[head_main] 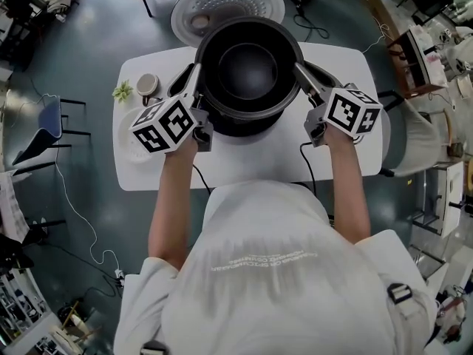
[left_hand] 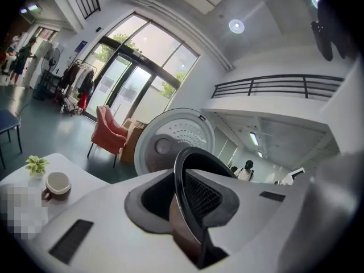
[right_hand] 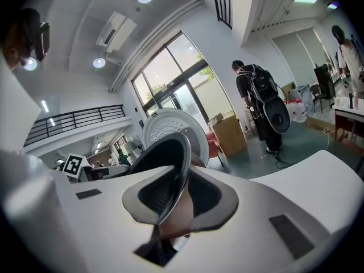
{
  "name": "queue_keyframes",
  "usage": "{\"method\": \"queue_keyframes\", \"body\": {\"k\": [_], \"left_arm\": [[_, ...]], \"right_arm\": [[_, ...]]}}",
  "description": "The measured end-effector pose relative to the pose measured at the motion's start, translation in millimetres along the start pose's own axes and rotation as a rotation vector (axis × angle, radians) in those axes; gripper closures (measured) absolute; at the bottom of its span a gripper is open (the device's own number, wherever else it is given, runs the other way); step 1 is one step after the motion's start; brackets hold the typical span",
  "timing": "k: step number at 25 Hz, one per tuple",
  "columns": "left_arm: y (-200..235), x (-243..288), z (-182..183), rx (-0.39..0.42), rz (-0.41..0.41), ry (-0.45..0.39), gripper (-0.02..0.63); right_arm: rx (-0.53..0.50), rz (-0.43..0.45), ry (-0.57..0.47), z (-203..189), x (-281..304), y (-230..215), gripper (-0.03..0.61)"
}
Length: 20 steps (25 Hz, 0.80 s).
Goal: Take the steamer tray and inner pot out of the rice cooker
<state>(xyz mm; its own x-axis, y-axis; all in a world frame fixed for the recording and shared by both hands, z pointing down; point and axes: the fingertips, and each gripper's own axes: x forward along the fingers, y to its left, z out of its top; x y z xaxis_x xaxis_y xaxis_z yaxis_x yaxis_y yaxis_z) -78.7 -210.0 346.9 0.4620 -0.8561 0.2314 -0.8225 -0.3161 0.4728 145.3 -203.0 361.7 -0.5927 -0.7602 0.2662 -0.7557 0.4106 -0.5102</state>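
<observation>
White table (head_main: 244,161) carried the cooker (head_main: 240,128), lid (head_main: 222,2) up; we held the pot (head_main: 247,69) over it, left gripper (head_main: 196,76) and right gripper (head_main: 301,72) each clamped on its rim, opposite sides.
</observation>
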Motion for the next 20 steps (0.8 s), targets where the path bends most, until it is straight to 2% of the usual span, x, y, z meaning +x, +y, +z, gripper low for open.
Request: {"method": "queue_keyframes", "body": {"k": [3,9,20], "left_arm": [[-7,1,11,-0.028,-0.045,-0.024,0.545],[-21,8,23,-0.020,-0.120,-0.024,0.545],[-78,44,-10,-0.050,-0.285,0.073,0.545]], "right_arm": [[-0.015,-0.012,-0.020,7,-7,4,0.491],[-0.025,-0.056,-0.045,11,-22,6,0.479],[0.017,-0.193,-0.141,19,-90,-29,0.482]]}}
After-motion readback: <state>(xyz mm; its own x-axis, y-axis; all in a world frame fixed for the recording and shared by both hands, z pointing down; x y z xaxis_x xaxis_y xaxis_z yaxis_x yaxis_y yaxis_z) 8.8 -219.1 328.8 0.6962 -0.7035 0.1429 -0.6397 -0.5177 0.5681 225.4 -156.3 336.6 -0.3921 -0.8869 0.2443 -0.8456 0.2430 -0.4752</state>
